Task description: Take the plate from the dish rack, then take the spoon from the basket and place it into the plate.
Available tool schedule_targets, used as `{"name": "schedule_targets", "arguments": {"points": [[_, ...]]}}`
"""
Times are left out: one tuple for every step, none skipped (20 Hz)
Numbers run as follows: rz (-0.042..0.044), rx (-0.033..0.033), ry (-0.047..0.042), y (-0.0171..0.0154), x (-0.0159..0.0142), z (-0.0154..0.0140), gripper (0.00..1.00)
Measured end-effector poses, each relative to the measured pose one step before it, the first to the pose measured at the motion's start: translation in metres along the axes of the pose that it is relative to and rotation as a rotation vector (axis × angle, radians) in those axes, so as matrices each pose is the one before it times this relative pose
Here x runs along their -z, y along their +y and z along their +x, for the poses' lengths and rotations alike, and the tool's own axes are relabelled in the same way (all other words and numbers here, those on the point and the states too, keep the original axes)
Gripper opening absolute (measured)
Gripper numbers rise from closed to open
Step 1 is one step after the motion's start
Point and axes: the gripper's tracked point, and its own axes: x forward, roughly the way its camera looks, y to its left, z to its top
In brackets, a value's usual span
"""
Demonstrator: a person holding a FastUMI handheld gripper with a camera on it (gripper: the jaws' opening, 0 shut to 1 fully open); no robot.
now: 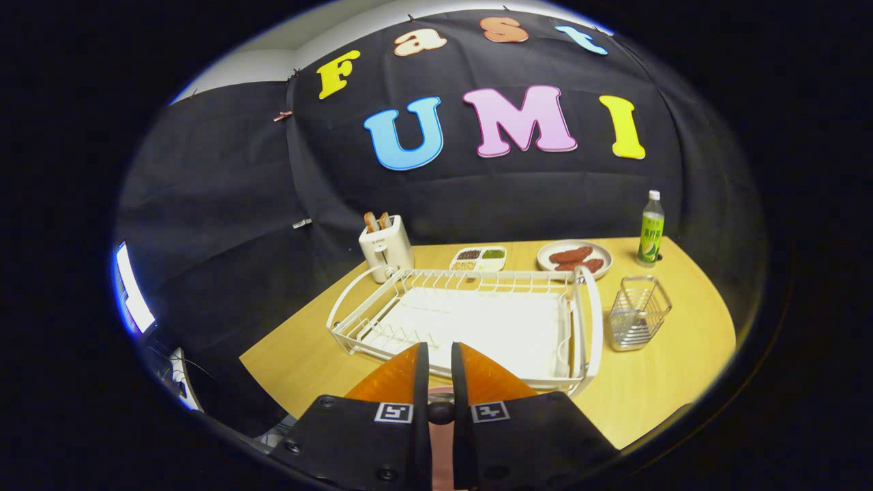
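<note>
Your gripper (436,354) – fingers nearly closed, a pinkish thing between them, grip unclear | white wire dish rack (470,320) just ahead | metal wire basket (638,312) beside it

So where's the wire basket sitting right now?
In the gripper view the wire basket stands on the wooden table, just right of the dish rack, in front of the green bottle, well beyond the nearly closed gripper.

White dish rack and wire basket on the table

The dish rack (592,320) sits mid-table just beyond the gripper (440,346), its white tray bare. 1 upright metal wire basket (638,314) stands just right of it. The 2 fingers stand close together, a pinkish sliver (441,394) between them.
</note>
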Motion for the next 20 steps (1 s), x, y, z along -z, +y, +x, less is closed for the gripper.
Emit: {"name": "schedule_targets", "arguments": {"points": [[0.01059, -0.00566, 0.00837, 0.00185, 0.00685, 0.00635, 0.16], [0.00235, -0.00674, 0.00655, 0.00205, 0.00543, 0.00384, 0.16], [-0.00453, -0.0033, 0.00637, 0.0007, 0.00498, 0.00273, 0.16], [-0.00776, -0.00135, 0.00447, -0.00002, 0.00362, 0.00245, 0.16], [-0.00585, -0.00336, 0.00524, -0.00097, 0.0048, 0.00236, 0.16], [-0.00156, -0.00461, 0.00849, -0.00009, 0.0046, 0.00107, 0.16], [-0.00041, -0.00442, 0.01167, -0.00034, 0.00455, 0.00112, 0.16], [-0.00159, -0.00783, 0.00555, -0.00067, 0.00222, -0.00198, 0.16], [-0.00436, -0.00366, -0.00615, -0.00106, -0.00053, 0.00197, 0.16], [-0.00324, -0.00529, 0.0006, -0.00067, -0.00037, -0.00145, 0.16], [-0.00334, -0.00541, 0.00314, 0.00024, 0.00061, 0.00022, 0.16], [-0.00216, -0.006, 0.00379, 0.00009, -0.0003, -0.00017, 0.17], [-0.00277, -0.00312, 0.0009, -0.00085, -0.00024, -0.00048, 0.17], [0.00017, -0.00226, 0.00413, 0.00077, -0.00103, -0.00068, 0.17], [-0.00208, 0.00059, 0.002, -0.00069, -0.00082, 0.00049, 0.17], [-0.0023, 0.00115, 0.0042, -0.00142, 0.00057, 0.00158, 0.18], [-0.01044, 0.00992, 0.00902, -0.00404, 0.00051, 0.0015, 0.19], [-0.01366, 0.01508, 0.0104, -0.00457, 0.00199, 0.00037, 0.24], [-0.00518, 0.00592, 0.00789, -0.00307, 0.00028, -0.00025, 0.29], [0.00367, 0.00582, 0.00081, -0.00147, -0.00174, -0.00095, 0.33]]}}
